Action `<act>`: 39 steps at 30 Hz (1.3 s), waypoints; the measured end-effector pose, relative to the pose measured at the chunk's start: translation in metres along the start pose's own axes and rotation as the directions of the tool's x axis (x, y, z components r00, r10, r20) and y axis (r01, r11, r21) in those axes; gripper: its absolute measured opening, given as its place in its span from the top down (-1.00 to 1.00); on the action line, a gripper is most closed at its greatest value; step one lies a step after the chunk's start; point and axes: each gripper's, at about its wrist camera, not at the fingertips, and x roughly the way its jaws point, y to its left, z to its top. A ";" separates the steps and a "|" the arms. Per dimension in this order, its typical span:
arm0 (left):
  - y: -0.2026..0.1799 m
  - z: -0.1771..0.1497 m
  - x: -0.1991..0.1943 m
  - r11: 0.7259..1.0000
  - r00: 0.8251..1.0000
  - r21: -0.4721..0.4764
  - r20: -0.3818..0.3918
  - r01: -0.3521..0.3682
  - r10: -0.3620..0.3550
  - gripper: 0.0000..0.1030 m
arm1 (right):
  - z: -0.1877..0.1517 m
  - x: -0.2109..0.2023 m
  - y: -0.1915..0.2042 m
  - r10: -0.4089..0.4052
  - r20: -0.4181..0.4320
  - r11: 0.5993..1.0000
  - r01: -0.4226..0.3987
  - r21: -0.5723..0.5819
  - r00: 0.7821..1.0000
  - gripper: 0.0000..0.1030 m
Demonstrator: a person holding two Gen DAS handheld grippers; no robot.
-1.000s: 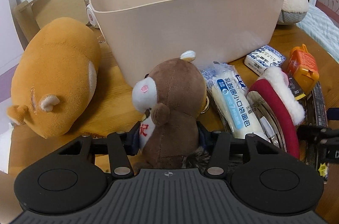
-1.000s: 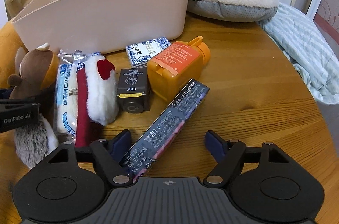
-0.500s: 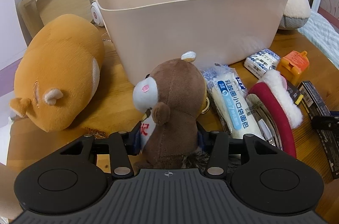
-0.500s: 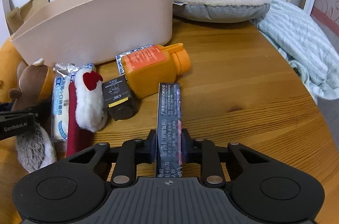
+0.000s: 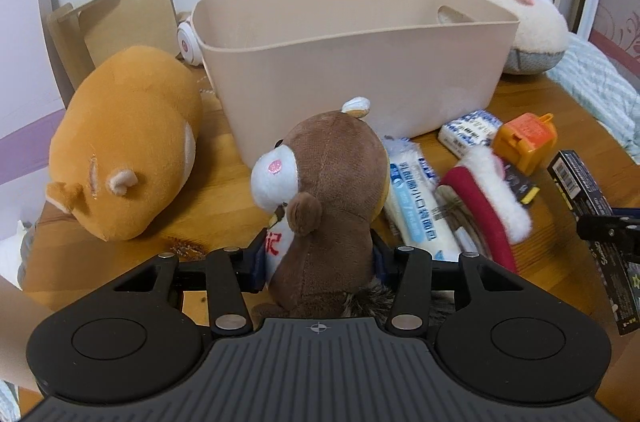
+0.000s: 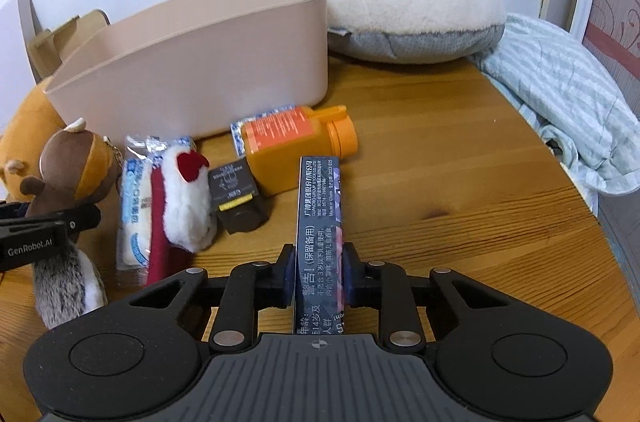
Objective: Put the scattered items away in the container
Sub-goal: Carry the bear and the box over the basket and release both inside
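Note:
My left gripper (image 5: 318, 260) is shut on a brown plush squirrel (image 5: 332, 190) and holds it upright in front of the beige tub (image 5: 360, 70). My right gripper (image 6: 318, 272) is shut on a long dark box (image 6: 320, 218), lifted above the table and pointing forward. On the table lie a white-and-blue snack pack (image 6: 132, 218), a red-and-white plush (image 6: 180, 206), a small black box (image 6: 238, 200), an orange bottle (image 6: 296, 146) and a blue-and-white packet (image 5: 470, 130). The tub also shows in the right wrist view (image 6: 200, 62).
A big orange plush (image 5: 124, 142) lies left of the tub. A cream plush cushion (image 6: 412, 10) sits behind the tub on the right. A striped blanket (image 6: 560, 94) hangs at the table's right edge. Cardboard (image 5: 120, 18) leans on the wall at the back left.
My right gripper closed on the long dark box, turned it straight and lifted it. My left gripper rose and drew back with the squirrel, so the tub's inside shows more.

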 end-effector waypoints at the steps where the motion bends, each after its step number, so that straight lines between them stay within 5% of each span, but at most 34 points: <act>1: -0.001 0.000 -0.003 1.000 1.000 0.002 0.005 0.002 -0.002 0.06 | 0.001 -0.003 0.000 0.004 0.006 1.000 -0.004 0.000 1.000 0.58; 21: -0.019 0.019 -0.065 1.000 0.990 0.014 0.138 0.012 -0.014 0.06 | 0.019 -0.062 -0.005 0.071 0.157 0.998 -0.070 -0.008 0.985 0.58; 39: -0.016 0.070 -0.088 0.999 0.968 -0.037 0.249 -0.028 0.036 0.06 | 0.095 -0.082 0.006 0.133 0.242 0.988 -0.108 -0.110 0.961 0.58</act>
